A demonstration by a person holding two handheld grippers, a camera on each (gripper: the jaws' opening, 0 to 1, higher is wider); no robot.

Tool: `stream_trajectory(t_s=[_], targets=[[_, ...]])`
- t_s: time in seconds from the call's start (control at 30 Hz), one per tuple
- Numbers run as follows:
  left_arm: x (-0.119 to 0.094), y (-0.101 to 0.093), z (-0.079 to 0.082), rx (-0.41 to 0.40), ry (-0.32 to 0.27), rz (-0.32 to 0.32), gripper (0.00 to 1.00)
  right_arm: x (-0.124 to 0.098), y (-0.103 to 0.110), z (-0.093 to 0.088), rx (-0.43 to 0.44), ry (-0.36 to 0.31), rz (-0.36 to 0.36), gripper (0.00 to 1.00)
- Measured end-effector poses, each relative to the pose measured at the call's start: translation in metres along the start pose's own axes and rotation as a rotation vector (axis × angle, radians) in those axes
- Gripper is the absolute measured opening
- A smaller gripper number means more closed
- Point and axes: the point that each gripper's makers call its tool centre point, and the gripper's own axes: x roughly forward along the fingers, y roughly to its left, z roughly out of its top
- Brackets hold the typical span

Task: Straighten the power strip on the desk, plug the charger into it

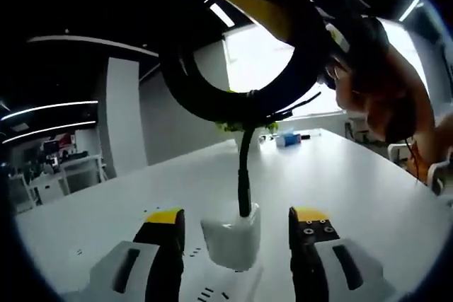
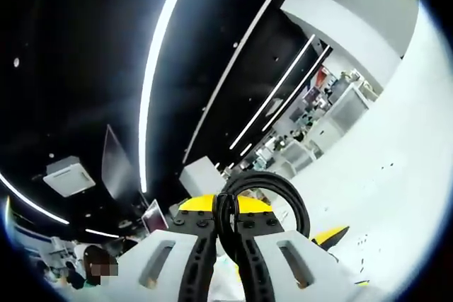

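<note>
Between the parted jaws of the left gripper (image 1: 239,235), low in the left gripper view, a white charger (image 1: 232,243) stands on the white desk (image 1: 354,175), touching neither jaw. Its black cable (image 1: 244,182) climbs to a coiled loop at upper centre. Right gripper view: right gripper (image 2: 228,238) jaws pinched on that looped cable, ceiling lights above.

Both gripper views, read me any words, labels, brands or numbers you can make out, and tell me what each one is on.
No readable text in either view.
White power strip end with its thick black cable: no label visible.
Small blue and white box far back on the white desk: too small and blurred to read.
Distant office shelves: any signs are too blurred to read.
</note>
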Motion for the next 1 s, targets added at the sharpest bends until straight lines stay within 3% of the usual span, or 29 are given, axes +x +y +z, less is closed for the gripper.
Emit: stream_trajectory(t_s=[0.43, 0.67, 1.0], targets=[[0.002, -0.006, -0.003, 0.006, 0.024, -0.053, 0.53, -0.004, -0.002, 0.002, 0.030, -0.006, 0.006, 0.06], [0.004, -0.004, -0.014, 0.074, 0.090, -0.024, 0.35, -0.005, 0.001, 0.000, 0.013, -0.011, 0.008, 0.06], [0.000, 0.009, -0.008, 0.029, 0.072, -0.018, 0.29, -0.003, 0.000, 0.002, -0.010, -0.011, 0.007, 0.06]])
